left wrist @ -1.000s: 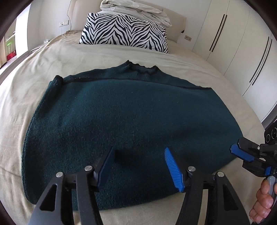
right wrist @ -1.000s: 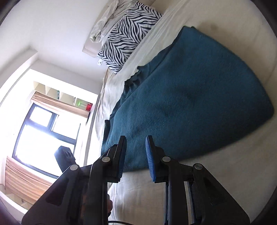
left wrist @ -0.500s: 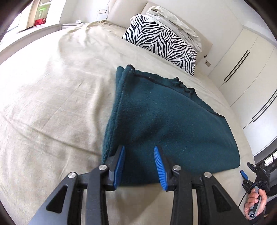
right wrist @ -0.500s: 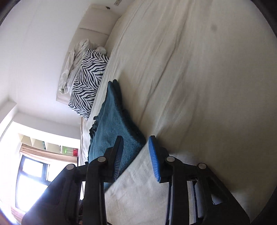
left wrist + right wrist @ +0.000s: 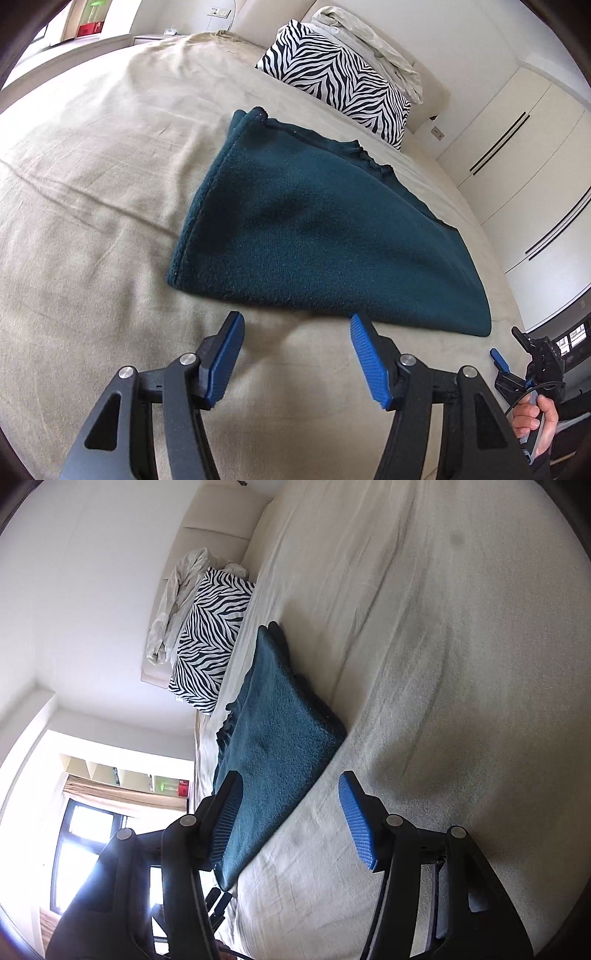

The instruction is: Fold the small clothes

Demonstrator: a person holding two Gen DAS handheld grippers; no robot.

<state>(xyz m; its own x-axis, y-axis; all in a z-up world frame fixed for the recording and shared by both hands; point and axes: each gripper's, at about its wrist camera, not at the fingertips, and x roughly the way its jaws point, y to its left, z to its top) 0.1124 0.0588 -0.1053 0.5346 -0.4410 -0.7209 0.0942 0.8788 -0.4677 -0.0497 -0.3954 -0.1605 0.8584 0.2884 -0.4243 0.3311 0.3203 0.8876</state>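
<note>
Lying folded on the beige bed (image 5: 92,177), the dark green sweater (image 5: 314,236) is seen at 12 o'clock from the left tool (image 5: 295,354), whose jaws are opening over bare sheet. The right tool (image 5: 288,812) is opening too, the sweater's near edge seen between its jaws, not pinched. A zebra pillow (image 5: 332,74) is set beyond.

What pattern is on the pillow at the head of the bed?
Black-and-white zebra stripes on the pillow; clearest in the left wrist view.
</note>
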